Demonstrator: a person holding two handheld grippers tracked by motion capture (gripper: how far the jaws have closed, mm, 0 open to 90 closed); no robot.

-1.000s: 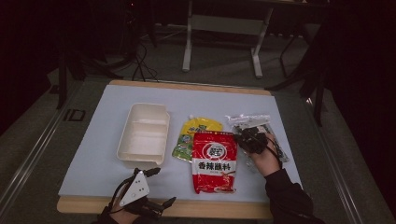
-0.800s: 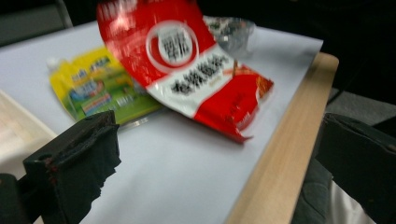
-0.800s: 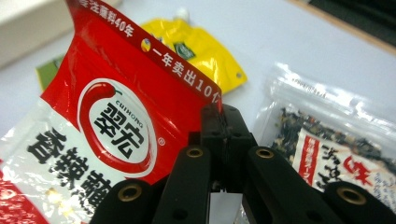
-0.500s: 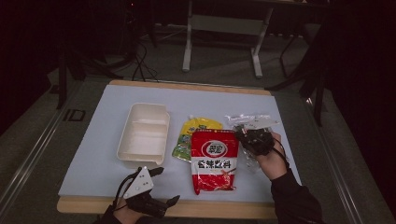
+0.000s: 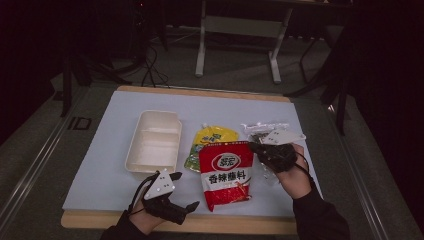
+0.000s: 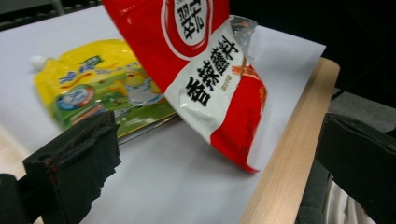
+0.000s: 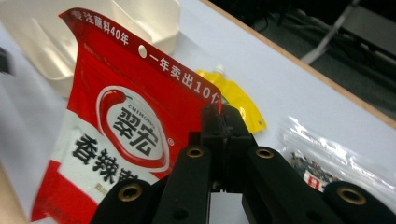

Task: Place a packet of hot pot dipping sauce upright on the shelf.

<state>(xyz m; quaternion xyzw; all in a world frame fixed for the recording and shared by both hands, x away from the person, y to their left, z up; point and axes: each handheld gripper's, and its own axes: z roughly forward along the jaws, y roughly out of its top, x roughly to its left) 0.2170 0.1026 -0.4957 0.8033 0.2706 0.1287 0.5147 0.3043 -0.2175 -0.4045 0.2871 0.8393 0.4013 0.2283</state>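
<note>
from the high view, your right gripper (image 5: 257, 149) is clamped on the top right corner of the red sauce pouch (image 5: 226, 174), which sits between the middle and the near edge of the white mat (image 5: 100, 150), its top lifted and partly over the yellow pouch (image 5: 212, 140). the white tray (image 5: 154, 141) lies to the left, a clear bag (image 5: 262, 129) toward the right edge. your left gripper (image 5: 182, 200) waits at the near edge with its jaws apart, holding nothing.

in the left gripper view the red sauce pouch hangs tilted, its lower corner apparently resting on the mat near the wooden table edge (image 6: 285, 158).

in the right gripper view the jaws are together on just the thin top seam. that is a small bite: if you swing quickly, the heavy pouch may slip out, or its dragging corner could shove the yellow pouch toward the tray.
</note>
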